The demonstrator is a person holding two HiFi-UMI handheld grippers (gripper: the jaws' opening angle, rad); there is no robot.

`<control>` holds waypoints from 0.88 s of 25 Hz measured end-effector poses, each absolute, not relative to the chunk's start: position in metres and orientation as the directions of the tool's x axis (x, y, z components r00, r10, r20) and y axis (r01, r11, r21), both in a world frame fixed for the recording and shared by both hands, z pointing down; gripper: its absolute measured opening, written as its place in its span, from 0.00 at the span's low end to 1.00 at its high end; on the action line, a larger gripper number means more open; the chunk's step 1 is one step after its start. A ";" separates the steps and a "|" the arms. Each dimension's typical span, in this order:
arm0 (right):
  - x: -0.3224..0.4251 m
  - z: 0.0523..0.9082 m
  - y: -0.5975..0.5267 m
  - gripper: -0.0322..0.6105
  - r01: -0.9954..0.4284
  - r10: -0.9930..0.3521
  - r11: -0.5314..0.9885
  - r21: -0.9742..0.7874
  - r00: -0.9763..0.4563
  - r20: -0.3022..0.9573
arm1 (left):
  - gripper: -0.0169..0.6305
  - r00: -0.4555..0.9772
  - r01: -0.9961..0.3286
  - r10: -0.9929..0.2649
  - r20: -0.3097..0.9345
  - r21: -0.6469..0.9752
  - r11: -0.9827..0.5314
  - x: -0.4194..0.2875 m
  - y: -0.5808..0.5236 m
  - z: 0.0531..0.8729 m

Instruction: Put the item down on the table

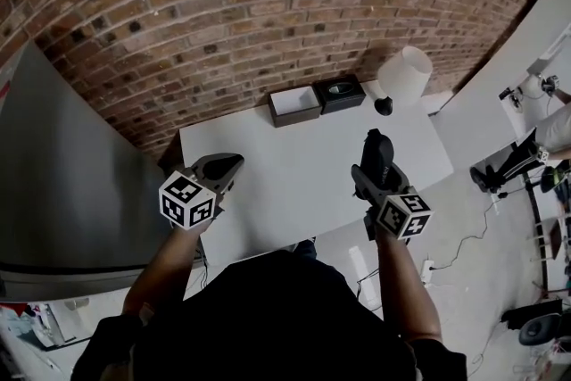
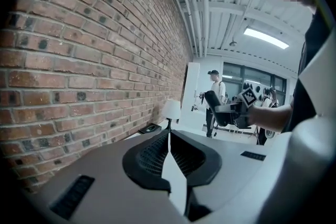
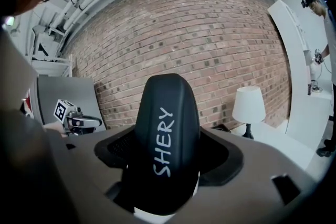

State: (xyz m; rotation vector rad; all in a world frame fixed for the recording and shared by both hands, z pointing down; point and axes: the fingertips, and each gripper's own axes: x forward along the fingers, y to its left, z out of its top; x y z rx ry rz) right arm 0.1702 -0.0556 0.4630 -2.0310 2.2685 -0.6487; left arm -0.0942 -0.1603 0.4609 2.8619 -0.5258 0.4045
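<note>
The item is a black oblong case with "SHERY" in white on it. My right gripper is shut on it, and the case stands up out of the jaws and hides their tips. In the head view the case hangs over the right part of the white table, in the right gripper. My left gripper hovers at the table's left edge. In its own view the left gripper has its jaw tips together with nothing between them. The case also shows there, off to the right.
At the table's far edge sit an open box with a white lining, a black box and a white-shaded lamp. A brick wall runs behind. A grey panel stands left. Stands and cables lie on the floor at right. A person stands in the background.
</note>
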 end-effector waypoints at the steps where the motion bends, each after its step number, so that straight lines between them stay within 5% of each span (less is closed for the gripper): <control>1: 0.174 0.464 -0.063 0.61 -0.943 -0.954 0.069 -0.324 -0.157 0.254 | 0.07 0.896 -0.379 -0.321 0.305 0.153 -0.913 -0.091 -0.165 0.463; 22: 0.243 0.470 -0.173 0.61 -0.934 -0.922 0.165 -0.315 -0.260 0.286 | 0.07 0.854 -0.473 -0.404 0.328 0.161 -0.867 -0.031 -0.242 0.464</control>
